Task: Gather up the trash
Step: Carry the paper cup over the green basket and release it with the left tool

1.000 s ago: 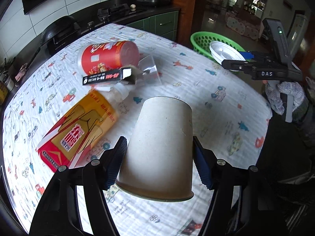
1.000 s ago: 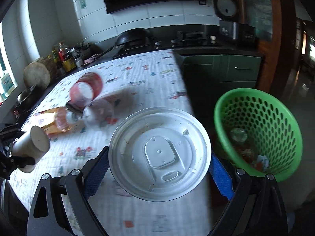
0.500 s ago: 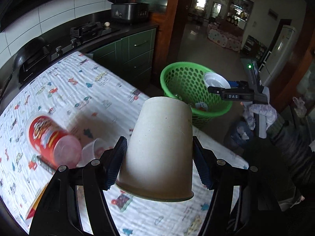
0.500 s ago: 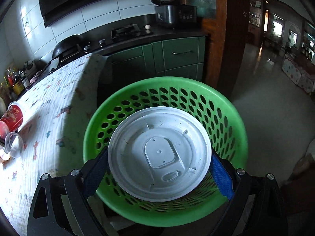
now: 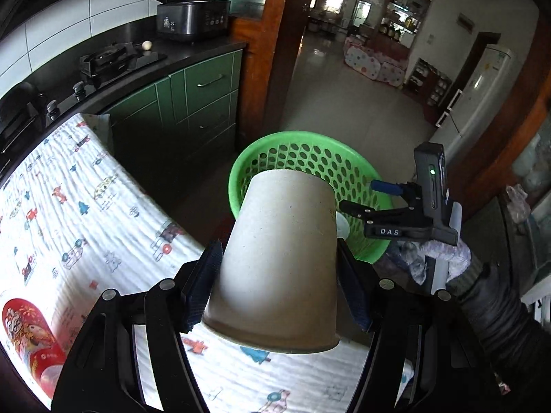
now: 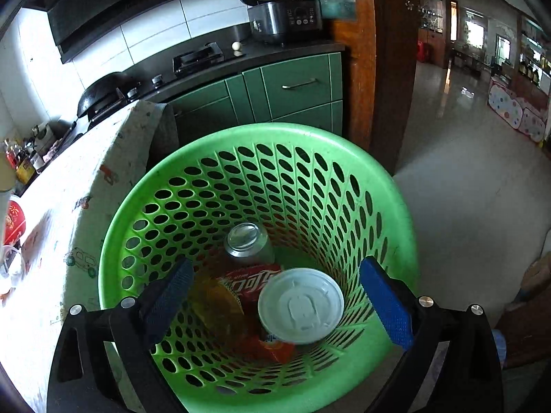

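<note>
Two grippers are seen; the left gripper (image 5: 279, 275) is pinching an upturned paper cup (image 5: 279, 258) between its jaws at centre frame, above the worktop (image 5: 86, 213) edge and in front of the green basket (image 5: 310, 158). The right gripper (image 6: 275, 296) is held over the basket (image 6: 396, 206), its jaws having just been opening and now spread with nothing between them; the white lid (image 6: 301, 304) lies inside the basket at lower centre, on a red can (image 6: 251, 282) beside a silver can (image 6: 246, 241).

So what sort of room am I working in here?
A home kitchen, most likely. A gas hob sits on a dark counter over green cabinets, with a rice cooker at the counter's end. A doorway opens onto a tiled living area with a fridge.
</note>
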### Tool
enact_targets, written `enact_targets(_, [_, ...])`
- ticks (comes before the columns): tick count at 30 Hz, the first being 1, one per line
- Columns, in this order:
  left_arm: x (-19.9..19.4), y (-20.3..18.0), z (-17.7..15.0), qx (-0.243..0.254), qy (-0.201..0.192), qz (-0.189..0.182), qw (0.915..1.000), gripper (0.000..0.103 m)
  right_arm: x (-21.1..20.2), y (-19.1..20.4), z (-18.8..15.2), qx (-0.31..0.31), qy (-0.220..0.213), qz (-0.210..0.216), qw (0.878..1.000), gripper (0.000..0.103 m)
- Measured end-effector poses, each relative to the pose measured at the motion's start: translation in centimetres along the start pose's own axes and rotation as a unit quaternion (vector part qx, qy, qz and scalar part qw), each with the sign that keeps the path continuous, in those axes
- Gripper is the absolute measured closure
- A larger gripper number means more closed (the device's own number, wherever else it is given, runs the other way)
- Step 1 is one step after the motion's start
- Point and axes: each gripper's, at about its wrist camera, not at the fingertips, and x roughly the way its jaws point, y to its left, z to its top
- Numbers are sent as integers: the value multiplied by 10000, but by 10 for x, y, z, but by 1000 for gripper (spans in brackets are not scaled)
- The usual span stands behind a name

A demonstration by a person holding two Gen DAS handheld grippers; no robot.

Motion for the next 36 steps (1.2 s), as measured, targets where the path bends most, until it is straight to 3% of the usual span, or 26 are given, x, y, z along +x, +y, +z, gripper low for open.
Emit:
enact_targets(10, [74, -27, 32, 52, 418, -154, 9990, 38, -51, -11, -17, 12, -612, 70, 9981, 9])
enact_targets(22, [158, -44, 38, -89, 1020, -283, 9943, 37, -70, -30, -45, 368, -707, 226, 9966, 9])
enact_targets(26, [164, -56, 34, -34, 1017, -317, 9943, 35, -70, -32, -52, 438, -649, 258, 9966, 9])
enact_targets(29, [161, -61, 32, 28, 962, -365, 9947, 28, -74, -30, -55, 463, -659, 287, 9963, 9])
enact_targets(36, [115, -63, 21, 53, 610, -311, 9976, 26, -96, -22, -62, 584, -863, 296, 9941, 9])
